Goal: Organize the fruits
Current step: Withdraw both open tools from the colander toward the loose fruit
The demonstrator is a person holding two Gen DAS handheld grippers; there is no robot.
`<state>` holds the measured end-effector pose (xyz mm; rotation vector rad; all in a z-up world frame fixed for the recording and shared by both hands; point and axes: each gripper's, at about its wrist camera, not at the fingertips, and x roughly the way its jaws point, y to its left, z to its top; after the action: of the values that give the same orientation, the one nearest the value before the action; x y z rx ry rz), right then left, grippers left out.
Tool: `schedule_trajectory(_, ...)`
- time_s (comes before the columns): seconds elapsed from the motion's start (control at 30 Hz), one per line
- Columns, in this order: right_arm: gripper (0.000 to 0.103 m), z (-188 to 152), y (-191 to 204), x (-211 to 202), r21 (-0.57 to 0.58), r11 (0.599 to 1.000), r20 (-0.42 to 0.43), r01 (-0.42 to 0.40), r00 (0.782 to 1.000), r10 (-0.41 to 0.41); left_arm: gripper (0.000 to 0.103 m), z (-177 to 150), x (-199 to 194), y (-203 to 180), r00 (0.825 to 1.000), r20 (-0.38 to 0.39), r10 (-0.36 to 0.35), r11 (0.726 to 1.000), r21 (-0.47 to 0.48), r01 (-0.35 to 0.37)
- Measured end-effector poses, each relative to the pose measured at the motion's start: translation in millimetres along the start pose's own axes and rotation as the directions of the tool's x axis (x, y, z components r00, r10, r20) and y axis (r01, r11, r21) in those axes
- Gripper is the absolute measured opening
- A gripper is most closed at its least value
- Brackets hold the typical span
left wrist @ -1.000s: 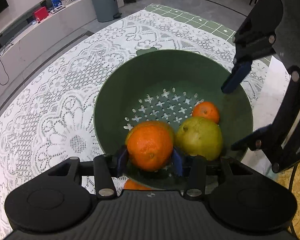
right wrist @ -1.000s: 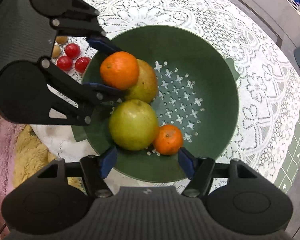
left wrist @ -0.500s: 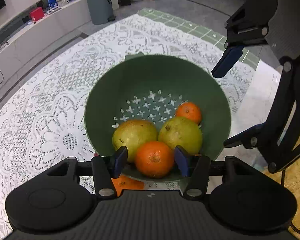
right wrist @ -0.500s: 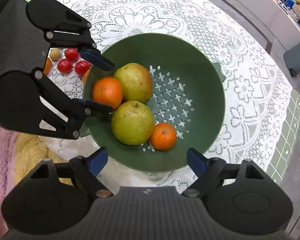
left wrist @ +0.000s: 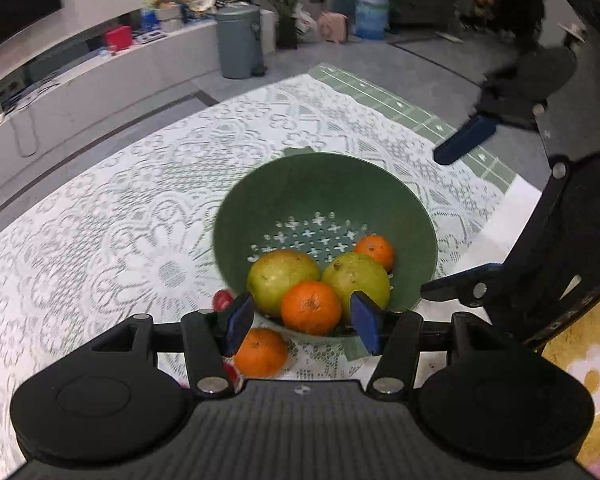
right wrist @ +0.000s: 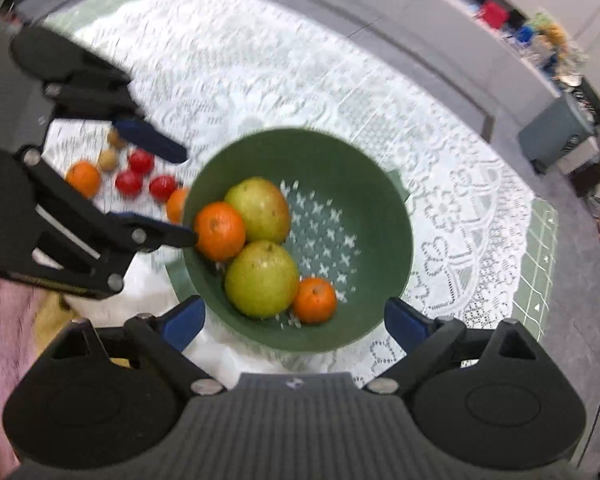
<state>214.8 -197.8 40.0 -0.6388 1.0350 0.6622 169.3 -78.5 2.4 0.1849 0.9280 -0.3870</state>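
A green colander stands on the lace tablecloth. It holds two green pears, a small orange and a larger orange by the near rim. My left gripper is open and empty, raised just behind the colander's rim. My right gripper is open and empty, held above the colander's other side.
Outside the colander lie another orange, a further orange, three red tomatoes and small brown fruits. A grey bin stands on the floor beyond the table. A yellow rug lies beside it.
My left gripper opened and let the large orange go into the colander, then pulled back and up. My right gripper also rose away from the colander.
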Motion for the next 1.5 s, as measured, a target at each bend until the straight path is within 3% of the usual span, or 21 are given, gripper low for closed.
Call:
schedule_trajectory(0.17,0.093,-12.0,18.7,-9.4,0.111,0.993,0.116,0.026,0.993,-0.039,0.066,-14.9,-24.0,10.8,0.999,0.04,0.022,0.996,-0.082,-0.018)
schedule_trajectory(0.33,0.093,-28.9,48.3,-11.2,0.161,0.987,0.242,0.024,0.968,-0.063,0.066,-34.0,-43.1,22.6,0.996,0.07,0.056,0.988,-0.146,-0.045)
schedule_trajectory(0.47,0.093,-39.3,63.1,-12.5,0.245,0.969,0.326,-0.028,0.944,-0.056,0.066,-52.1,-58.0,29.1,0.991,0.101,0.084,0.982,-0.18,-0.065)
schedule_trajectory(0.6,0.096,-48.3,75.7,-12.1,0.356,0.926,0.396,-0.127,0.918,-0.027,0.066,-70.1,-67.3,33.2,0.988,0.109,0.111,0.975,-0.204,-0.087)
schedule_trajectory(0.8,0.099,-63.2,100.0,-1.0,0.463,0.871,0.451,-0.162,0.889,-0.075,0.066,-99.1,-77.5,38.2,0.979,0.129,0.157,0.964,-0.235,-0.123)
schedule_trajectory(0.9,0.099,-65.3,113.0,5.8,0.479,0.866,0.453,-0.148,0.886,-0.099,0.066,-110.2,-79.6,41.3,0.977,0.145,0.159,0.962,-0.246,-0.12)
schedule_trajectory(1.07,0.099,-67.1,135.9,16.1,0.459,0.879,0.492,-0.127,0.861,-0.132,0.066,-131.8,-83.0,47.9,0.972,0.179,0.154,0.959,-0.264,-0.104)
schedule_trajectory(1.2,0.098,-64.2,151.0,29.5,0.431,0.896,0.477,-0.102,0.869,-0.131,0.066,-151.0,-77.2,57.4,0.979,0.178,0.103,0.95,-0.308,-0.044)
schedule_trajectory(1.27,0.092,-63.1,156.1,34.2,0.413,0.907,0.464,-0.087,0.877,-0.128,0.065,-158.1,-72.9,59.9,0.983,0.164,0.079,0.947,-0.32,-0.022)
schedule_trajectory(1.5,0.077,-60.5,159.4,48.6,0.402,0.914,0.415,-0.058,0.901,-0.126,0.065,-167.6,-57.0,67.0,0.993,0.096,0.062,0.937,-0.349,-0.024)
